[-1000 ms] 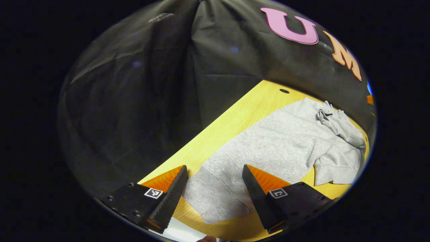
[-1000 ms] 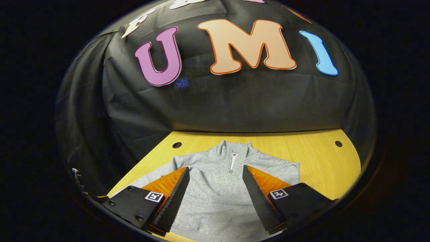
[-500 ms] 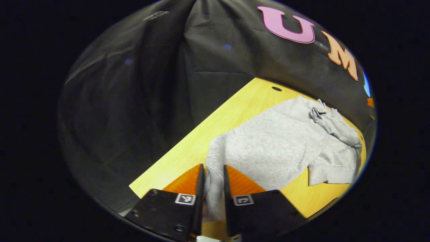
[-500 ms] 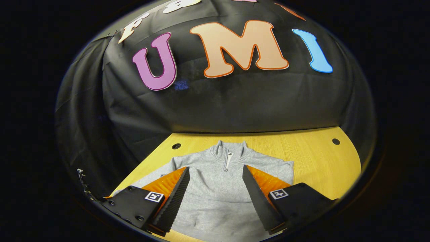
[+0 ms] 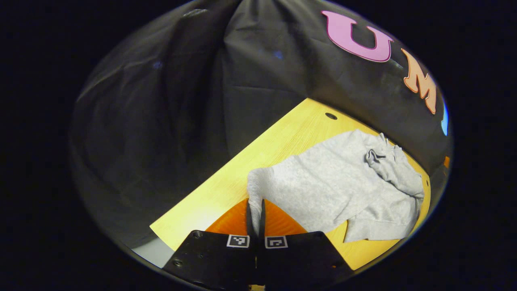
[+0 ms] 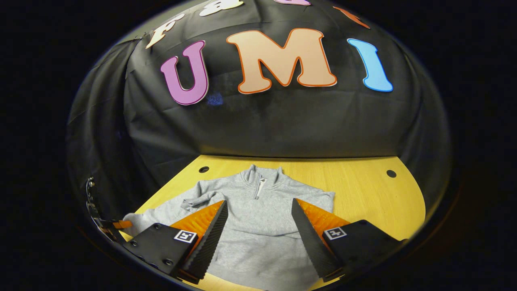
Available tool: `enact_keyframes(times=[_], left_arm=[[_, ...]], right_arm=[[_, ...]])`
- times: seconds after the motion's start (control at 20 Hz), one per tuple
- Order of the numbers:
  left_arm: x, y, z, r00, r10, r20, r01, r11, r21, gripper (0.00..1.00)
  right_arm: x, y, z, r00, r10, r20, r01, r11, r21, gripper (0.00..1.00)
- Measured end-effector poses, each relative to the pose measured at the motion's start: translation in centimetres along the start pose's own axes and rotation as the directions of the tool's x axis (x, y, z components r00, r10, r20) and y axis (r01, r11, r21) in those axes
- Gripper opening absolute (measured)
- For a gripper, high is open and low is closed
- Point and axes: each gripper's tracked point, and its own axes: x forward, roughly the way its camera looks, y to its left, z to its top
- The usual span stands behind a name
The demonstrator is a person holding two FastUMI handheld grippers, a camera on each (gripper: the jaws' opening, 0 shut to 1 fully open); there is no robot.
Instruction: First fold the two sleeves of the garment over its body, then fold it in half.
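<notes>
The left tongs (image 5: pixel 255 214) are clenching the cuff end of the near left sleeve (image 5: pixel 258 190) of the light grey zip-neck fleece pullover (image 6: pixel 258 214), and the fabric is bunching up between the two fingers just above the yellow wooden tabletop (image 5: pixel 258 153). The pullover is lying flat and face up in the middle of that tabletop, collar toward the far wall, with the sleeve on the right side looking already tucked over the body. What could go wrong from here: the pinch is taking only a narrow tuck of soft cloth, so a quick swing across might be letting it slide out before it is reaching the chest; and a pull that is running too low could be dragging the whole body sideways and rumpling it, spoiling the later half fold. The left tongs are sitting low and near the tabletop's left edge, pointing along the sleeve toward the shoulder. The right tongs (image 6: pixel 258 234) are hanging released, fingers spread wide, above the near lower body of the pullover, aimed straight at the collar and gripping nothing; whether they are touching the fabric is hard to tell.
</notes>
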Motion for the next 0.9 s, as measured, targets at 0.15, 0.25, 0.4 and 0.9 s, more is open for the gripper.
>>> enact_keyframes(times=[0.15,0.25,0.4,0.9], left_arm=[[-0.1,-2.0,2.6,0.999,-0.023,0.042,0.022,0.999,0.026,0.00],[-0.1,-3.4,4.0,0.998,-0.041,0.051,0.039,0.999,0.035,0.00],[0.3,-5.5,6.3,0.995,-0.066,0.079,0.063,0.997,0.042,0.00],[0.6,-15.2,12.5,0.970,-0.188,0.153,0.165,0.975,0.147,0.00]], right_arm=[[-0.9,-1.7,-0.4,1.000,-0.021,-0.005,0.021,1.000,0.015,0.98],[-1.6,-3.0,-0.7,0.999,-0.041,-0.004,0.041,0.999,0.029,0.95],[-2.7,-4.7,-1.0,0.998,-0.066,0.001,0.066,0.997,0.048,0.98],[-6.8,-11.3,-2.8,0.987,-0.164,-0.003,0.163,0.979,0.122,0.98]])
